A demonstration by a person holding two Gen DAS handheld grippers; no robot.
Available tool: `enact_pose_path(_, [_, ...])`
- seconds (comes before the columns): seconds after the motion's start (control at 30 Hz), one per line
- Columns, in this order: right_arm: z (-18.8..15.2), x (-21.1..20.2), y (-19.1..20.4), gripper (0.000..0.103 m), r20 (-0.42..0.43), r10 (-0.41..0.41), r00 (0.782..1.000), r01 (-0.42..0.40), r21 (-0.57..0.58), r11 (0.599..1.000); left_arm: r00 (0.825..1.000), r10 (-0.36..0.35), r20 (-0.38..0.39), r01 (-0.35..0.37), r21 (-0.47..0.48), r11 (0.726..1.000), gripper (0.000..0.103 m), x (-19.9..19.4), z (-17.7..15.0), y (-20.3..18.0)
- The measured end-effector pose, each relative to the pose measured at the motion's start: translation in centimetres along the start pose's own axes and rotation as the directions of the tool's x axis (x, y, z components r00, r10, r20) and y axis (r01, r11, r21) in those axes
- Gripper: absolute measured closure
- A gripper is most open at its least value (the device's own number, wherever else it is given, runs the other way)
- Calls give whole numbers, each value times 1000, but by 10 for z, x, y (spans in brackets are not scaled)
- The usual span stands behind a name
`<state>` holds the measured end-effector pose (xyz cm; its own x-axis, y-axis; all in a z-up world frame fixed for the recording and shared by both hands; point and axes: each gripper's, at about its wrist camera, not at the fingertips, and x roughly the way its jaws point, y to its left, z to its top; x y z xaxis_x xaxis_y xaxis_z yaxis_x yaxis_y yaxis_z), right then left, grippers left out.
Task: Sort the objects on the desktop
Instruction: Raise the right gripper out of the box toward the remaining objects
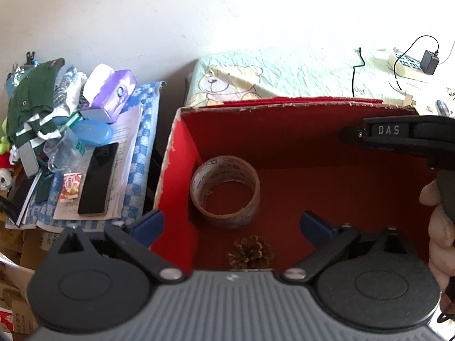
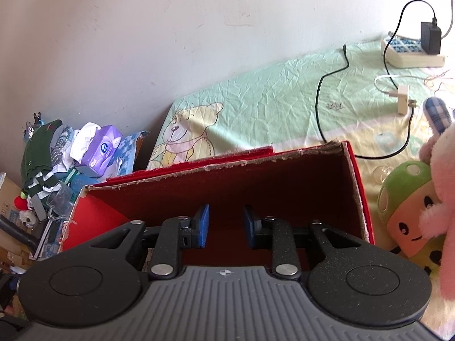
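Observation:
A red cardboard box (image 1: 176,170) stands open on the bed. Inside, a roll of clear tape (image 1: 224,191) lies near its left wall and a pine cone (image 1: 250,251) sits just in front of the roll. My left gripper (image 1: 233,224) hangs open and empty above the box, one blue pad on either side of the tape and cone. My right gripper (image 2: 226,226) is over the same box (image 2: 355,187), its blue pads a small gap apart with nothing between them. Its black body (image 1: 398,136) and the holding hand (image 1: 439,227) show at the box's right.
A cluttered side table on the left carries a black phone (image 1: 98,179), tissue pack (image 1: 113,93), blue case (image 1: 91,135), clear cup (image 1: 59,153) and clothes. Behind the box, a power strip (image 2: 409,54) and cables lie on the bear-print sheet (image 2: 256,99). A mushroom plush (image 2: 409,207) and a pink plush (image 2: 443,199) sit to the right.

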<state>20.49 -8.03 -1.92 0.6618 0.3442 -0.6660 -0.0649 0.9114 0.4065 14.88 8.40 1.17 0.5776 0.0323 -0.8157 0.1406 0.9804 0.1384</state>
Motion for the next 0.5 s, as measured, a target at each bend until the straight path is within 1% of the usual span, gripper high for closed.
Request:
enact_pose_path(0.2, [-1, -2, 0, 75, 19, -1, 1000, 1, -2, 1000, 1000, 30, -4, -30, -21, 999, 1, -6, -4, 3])
enact_pose_path(0.3, [-2, -3, 2, 75, 29, -4, 1000, 5, -24, 1000, 1000, 24, 2, -24, -32, 999, 1, -11, -8, 4])
enact_pose_path(0.43, [-3, -6, 5, 75, 53, 14, 998, -11, -60, 998, 999, 33, 28, -31, -55, 998, 1, -21, -10, 7])
enact_pose_path(0.5, [-4, -10, 7, 75, 80, 28, 996, -22, -73, 997, 998, 42, 42, -40, -67, 997, 1, -27, -12, 9])
